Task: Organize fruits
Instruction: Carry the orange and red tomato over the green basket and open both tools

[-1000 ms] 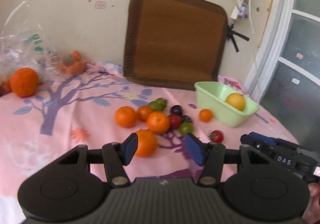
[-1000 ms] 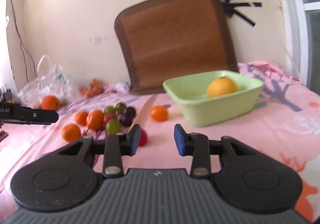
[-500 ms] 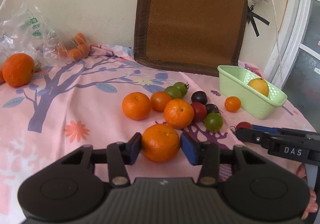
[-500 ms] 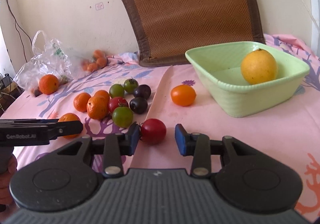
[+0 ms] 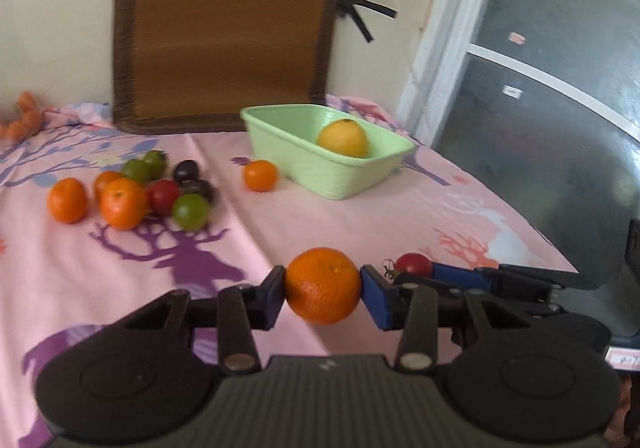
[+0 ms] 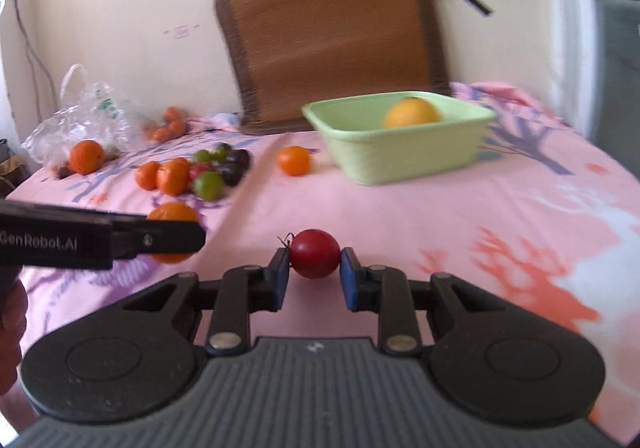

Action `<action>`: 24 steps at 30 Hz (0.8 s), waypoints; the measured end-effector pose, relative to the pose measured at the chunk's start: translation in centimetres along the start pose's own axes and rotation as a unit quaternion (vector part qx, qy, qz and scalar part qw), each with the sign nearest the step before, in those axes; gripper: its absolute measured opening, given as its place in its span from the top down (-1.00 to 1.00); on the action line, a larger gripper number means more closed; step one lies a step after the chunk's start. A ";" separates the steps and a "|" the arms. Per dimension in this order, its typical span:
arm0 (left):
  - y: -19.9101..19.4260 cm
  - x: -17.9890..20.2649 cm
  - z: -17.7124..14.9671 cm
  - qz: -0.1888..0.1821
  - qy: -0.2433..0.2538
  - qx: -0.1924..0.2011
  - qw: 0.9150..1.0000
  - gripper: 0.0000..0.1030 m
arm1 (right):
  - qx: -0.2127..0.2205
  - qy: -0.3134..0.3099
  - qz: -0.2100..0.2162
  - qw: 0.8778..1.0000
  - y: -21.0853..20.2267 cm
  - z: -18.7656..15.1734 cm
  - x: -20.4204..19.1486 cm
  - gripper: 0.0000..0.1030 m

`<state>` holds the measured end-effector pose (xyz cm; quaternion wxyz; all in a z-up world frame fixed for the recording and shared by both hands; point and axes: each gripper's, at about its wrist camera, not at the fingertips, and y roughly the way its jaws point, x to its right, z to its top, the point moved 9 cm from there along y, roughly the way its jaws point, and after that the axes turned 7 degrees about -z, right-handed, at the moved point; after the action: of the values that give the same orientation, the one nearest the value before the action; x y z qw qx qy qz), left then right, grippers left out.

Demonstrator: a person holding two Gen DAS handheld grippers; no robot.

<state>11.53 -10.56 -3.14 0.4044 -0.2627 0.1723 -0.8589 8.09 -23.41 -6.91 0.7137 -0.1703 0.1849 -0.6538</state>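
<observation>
My left gripper (image 5: 323, 296) is shut on an orange mandarin (image 5: 322, 285) and holds it above the pink cloth; it also shows in the right wrist view (image 6: 173, 216). My right gripper (image 6: 314, 275) is shut on a red tomato (image 6: 314, 253), also seen in the left wrist view (image 5: 414, 263). A green basket (image 5: 344, 171) at the back holds a yellow orange (image 5: 343, 137); in the right wrist view the basket (image 6: 404, 157) stands ahead. A small orange tomato (image 5: 261, 175) lies left of the basket. A cluster of mandarins and tomatoes (image 5: 132, 191) lies at the left.
A brown seat cushion (image 5: 224, 31) leans on the wall behind the basket. A plastic bag (image 6: 76, 119) and a large orange (image 6: 86, 156) sit at the far left. A glass door (image 5: 560, 119) stands right of the table edge.
Both grippers closed on their fruit, lifted it off the cloth and swung right toward the basket.
</observation>
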 end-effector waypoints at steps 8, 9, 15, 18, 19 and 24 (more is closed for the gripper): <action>4.3 3.9 -1.5 -0.005 0.031 -0.031 0.999 0.20 | 0.005 -0.003 -0.029 1.000 -1.0 -1.5 3.2 0.41; 4.3 4.0 -1.6 -0.002 0.038 -0.032 0.999 0.20 | 0.006 -0.008 -0.028 1.000 -0.8 -1.5 3.1 0.41; 4.4 3.9 0.3 -0.018 0.035 -0.030 0.999 0.21 | 0.039 -0.006 -0.010 0.999 -0.3 1.0 3.7 0.42; 5.1 3.2 4.3 -0.018 0.031 -0.010 0.999 0.21 | 0.072 -0.001 -0.006 0.997 0.8 4.7 4.7 0.42; 5.5 2.8 6.0 -0.017 0.028 -0.003 0.999 0.21 | 0.081 0.003 -0.004 0.997 1.3 5.8 4.9 0.42; 9.4 0.1 11.1 -0.011 -0.003 0.004 1.000 0.21 | 0.082 0.012 -0.006 0.997 6.1 9.8 6.1 0.42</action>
<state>23.72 -17.27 1.04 0.3969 -0.2659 0.1647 -0.8629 18.68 -28.99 -1.55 0.7189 -0.1047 0.1381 -0.6731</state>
